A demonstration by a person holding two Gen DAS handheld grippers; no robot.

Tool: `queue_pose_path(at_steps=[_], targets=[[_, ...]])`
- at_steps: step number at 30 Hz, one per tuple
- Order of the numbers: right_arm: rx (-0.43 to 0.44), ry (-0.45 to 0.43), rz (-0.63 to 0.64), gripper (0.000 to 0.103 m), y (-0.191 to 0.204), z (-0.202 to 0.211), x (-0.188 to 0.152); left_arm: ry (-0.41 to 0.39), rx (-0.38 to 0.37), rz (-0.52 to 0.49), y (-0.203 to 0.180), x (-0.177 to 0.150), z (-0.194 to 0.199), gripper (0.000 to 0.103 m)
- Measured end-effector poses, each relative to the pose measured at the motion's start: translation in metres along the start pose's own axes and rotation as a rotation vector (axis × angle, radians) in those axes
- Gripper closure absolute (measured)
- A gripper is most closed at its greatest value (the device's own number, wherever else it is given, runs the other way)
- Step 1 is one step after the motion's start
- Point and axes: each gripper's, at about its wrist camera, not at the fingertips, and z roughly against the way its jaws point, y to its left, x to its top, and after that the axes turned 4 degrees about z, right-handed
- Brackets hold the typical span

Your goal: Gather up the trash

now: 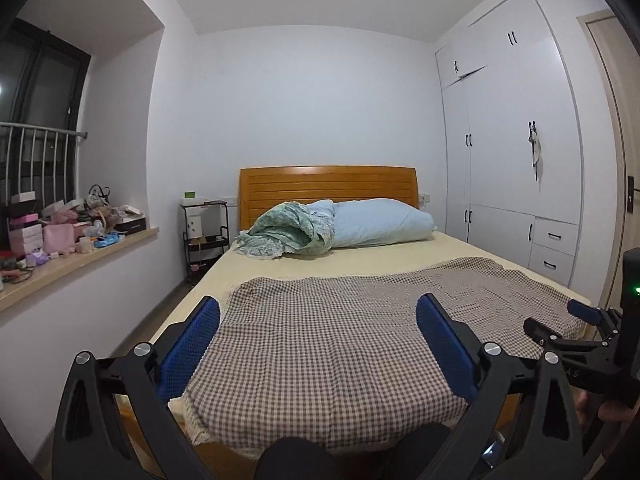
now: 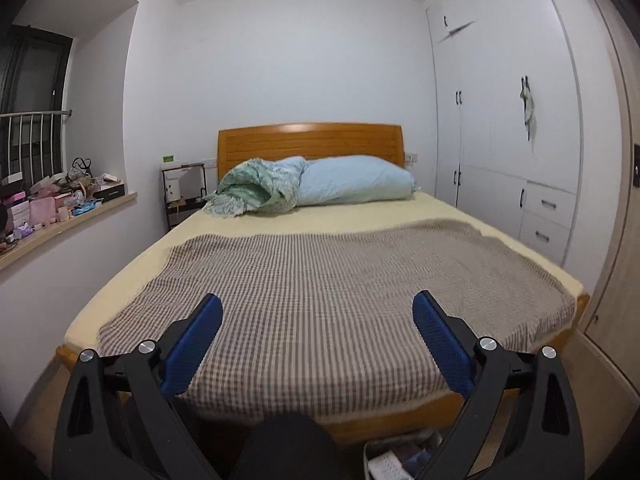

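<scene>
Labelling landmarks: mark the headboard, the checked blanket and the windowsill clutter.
headboard [image 1: 327,188], left wrist view, slatted wooden centre
checked blanket [image 2: 320,280], right wrist view, middle of cloth
windowsill clutter [image 1: 60,232], left wrist view, pink boxes

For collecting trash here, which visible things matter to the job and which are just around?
Job:
left gripper, open, empty
right gripper, open, empty
bin at the bed's foot
windowsill clutter, possibly trash

Just around:
checked blanket
pillow
green quilt
wardrobe
shelf cart

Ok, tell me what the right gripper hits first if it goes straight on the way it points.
Probably the checked blanket on the bed: the open right gripper points slightly downward over it, nothing between. Depth is unclear.
</scene>
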Motion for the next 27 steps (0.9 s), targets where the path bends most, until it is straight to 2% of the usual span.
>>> queue_pose_path(at_steps=[4, 10, 15, 19, 22, 27], targets=[[-0.013, -0.002, 0.029, 0.011, 0.006, 0.016, -0.013, -0.007, -0.039, -0.015, -0.010, -0.018, 0.025, 0.008], [0.002, -0.008, 0.014, 0.011, 0.013, 0.051, -0.035, -0.044, 0.003, -0.033, -0.017, -0.043, 0.061, 0.008], [-0.001, -0.035, 0.065, 0.011, 0.024, 0.087, -0.064, 0.009, -0.035, -0.047, -0.024, -0.071, 0.082, 0.008], [0.039, 0.001, 0.072, 0.011, 0.021, 0.104, -0.087, 0.036, -0.039, -0.010, -0.020, -0.094, 0.098, 0.008], [0.025, 0.027, 0.080, 0.011, 0.017, 0.109, -0.088, 0.055, -0.041, -0.017, -0.019, -0.105, 0.108, 0.008], [-0.003, -0.007, 0.040, 0.011, 0.005, 0.123, -0.086, 0.030, -0.001, -0.033, -0.016, -0.108, 0.125, 0.008]])
